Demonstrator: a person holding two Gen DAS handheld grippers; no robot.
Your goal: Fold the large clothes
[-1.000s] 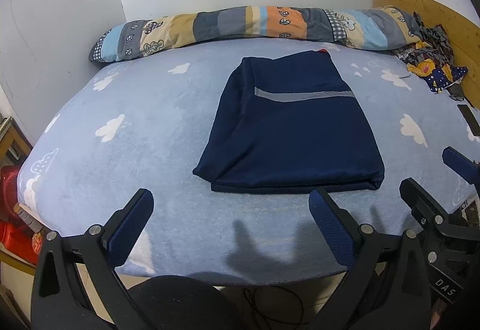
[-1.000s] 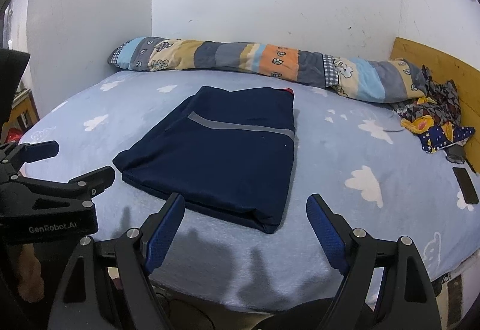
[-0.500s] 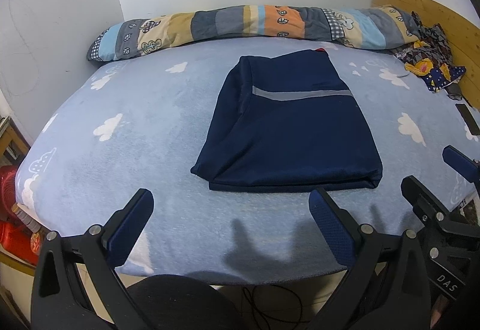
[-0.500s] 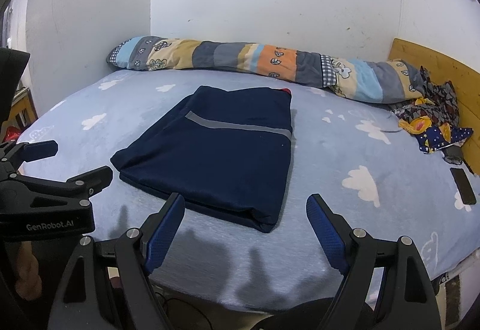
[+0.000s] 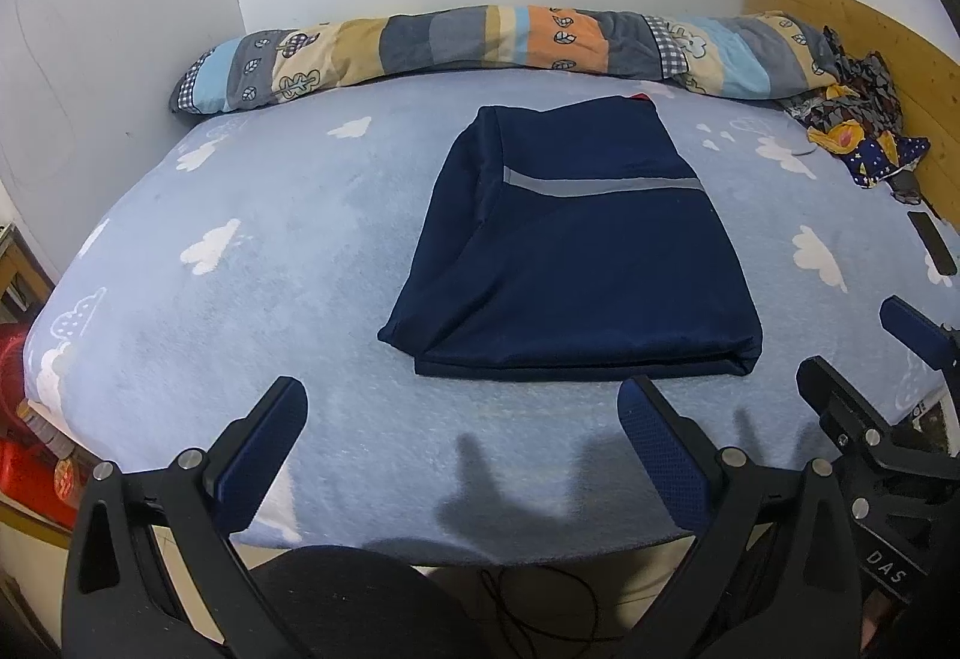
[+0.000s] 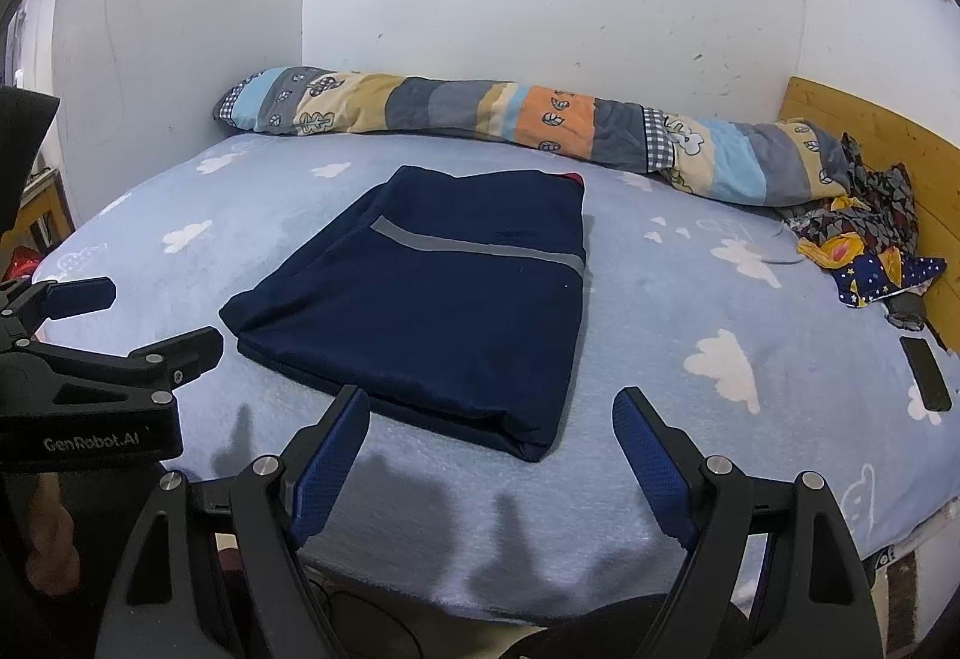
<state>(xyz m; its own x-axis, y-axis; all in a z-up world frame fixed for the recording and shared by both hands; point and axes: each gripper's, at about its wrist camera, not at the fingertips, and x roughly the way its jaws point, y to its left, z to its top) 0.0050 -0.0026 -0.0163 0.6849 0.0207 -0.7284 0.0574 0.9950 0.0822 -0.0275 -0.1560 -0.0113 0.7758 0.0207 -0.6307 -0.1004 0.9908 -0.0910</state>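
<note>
A dark navy garment with a grey stripe lies folded into a flat rectangle on the light blue cloud-print bed. It also shows in the right wrist view. My left gripper is open and empty, held over the bed's near edge, short of the garment's front edge. My right gripper is open and empty, near the garment's front right corner. Each gripper appears at the side of the other's view: the right gripper and the left gripper.
A long striped patchwork pillow lies along the back wall. A crumpled patterned cloth and a dark phone lie at the right by the wooden headboard. Red items sit beside the bed at left.
Both grippers have drifted slightly back and up from the bed, still open. The folded garment has not moved.
</note>
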